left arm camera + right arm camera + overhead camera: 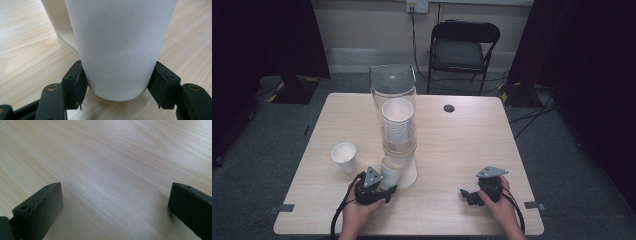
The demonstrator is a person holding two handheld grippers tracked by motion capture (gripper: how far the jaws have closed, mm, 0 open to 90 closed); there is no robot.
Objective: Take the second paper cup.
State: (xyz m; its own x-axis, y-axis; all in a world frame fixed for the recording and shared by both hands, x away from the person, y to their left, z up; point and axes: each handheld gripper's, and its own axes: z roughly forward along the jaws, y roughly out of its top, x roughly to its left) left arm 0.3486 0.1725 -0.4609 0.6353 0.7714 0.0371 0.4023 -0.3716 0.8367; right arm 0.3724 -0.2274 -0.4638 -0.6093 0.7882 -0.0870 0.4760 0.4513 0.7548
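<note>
A clear tube dispenser (pixel 393 85) stands near the table's middle, holding a stack of white paper cups (pixel 398 126) over a white base (pixel 410 175). My left gripper (pixel 388 186) is shut on the lowest white cup (pixel 390 174), just in front of that base. In the left gripper view the cup (pixel 120 45) sits between both pads (pixel 76 82), which press on its lower sides, with the white base (pixel 57 22) behind it. My right gripper (pixel 467 196) rests low at the front right, open. Between its jaws (pixel 115 202) lies bare wood.
A second white paper cup (pixel 345 156) stands upright on the wooden table (pixel 462 145), left of the dispenser. A small dark round spot (pixel 449 108) marks the table's far side. A black folding chair (pixel 463 50) stands beyond the table.
</note>
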